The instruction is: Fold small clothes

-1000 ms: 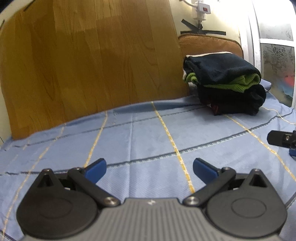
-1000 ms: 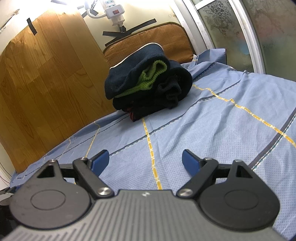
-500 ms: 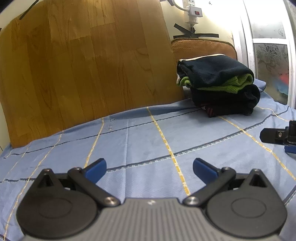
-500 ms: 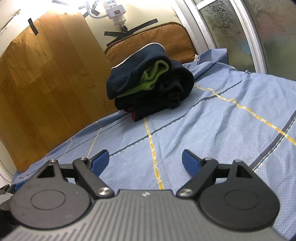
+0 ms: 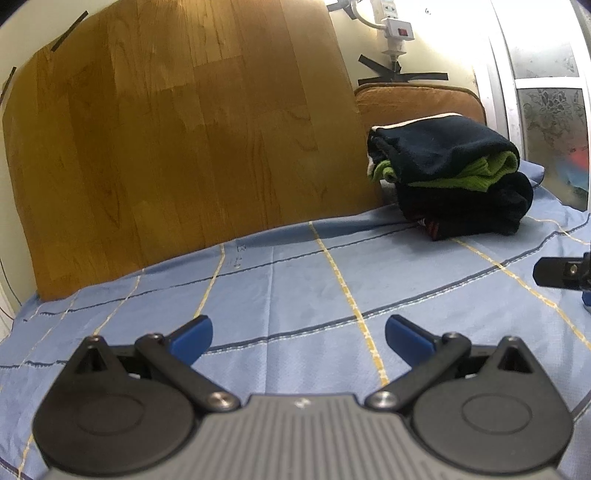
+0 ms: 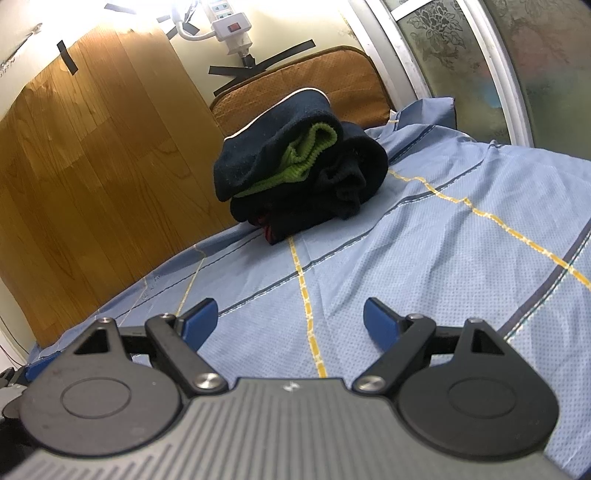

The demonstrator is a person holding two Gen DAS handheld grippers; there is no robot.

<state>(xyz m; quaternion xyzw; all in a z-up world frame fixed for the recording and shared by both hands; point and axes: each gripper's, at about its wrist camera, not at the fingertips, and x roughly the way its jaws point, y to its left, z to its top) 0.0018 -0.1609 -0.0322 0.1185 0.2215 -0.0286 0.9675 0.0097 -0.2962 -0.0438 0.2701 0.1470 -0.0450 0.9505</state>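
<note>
Jaws of the left gripper (image 5: 297, 334) are seen spread wide in the left wrist view, with nothing held between the 2 blue fingertips (image 5: 190, 338). Below them, a light blue bedsheet (image 5: 295, 280) crossed by yellow and dark lines is spread flat. A stack of folded clothes (image 5: 450, 177) is set toward the far right corner of the sheet, well apart from the gripper. The stack is made up of dark garments, with a green knit piece (image 5: 476, 171) tucked between the upper layers. A wooden board (image 5: 177, 140) is stood along the far edge of the sheet, and a brown cushion (image 5: 417, 101) is propped behind the stack. A white power strip (image 5: 397, 26) is fixed to the wall above. At the right edge of this view, part of the right gripper can be made out over the sheet.

In the right wrist view, the jaws of the right gripper (image 6: 290, 319) are likewise held wide apart and empty, poised above the sheet (image 6: 424, 258). The same stack (image 6: 299, 177) is seen ahead and slightly left of centre, near the far edge, resting on the sheet just in front of the cushion (image 6: 314, 77). Frosted patterned glass (image 6: 461, 62) is seen along the right side.
</note>
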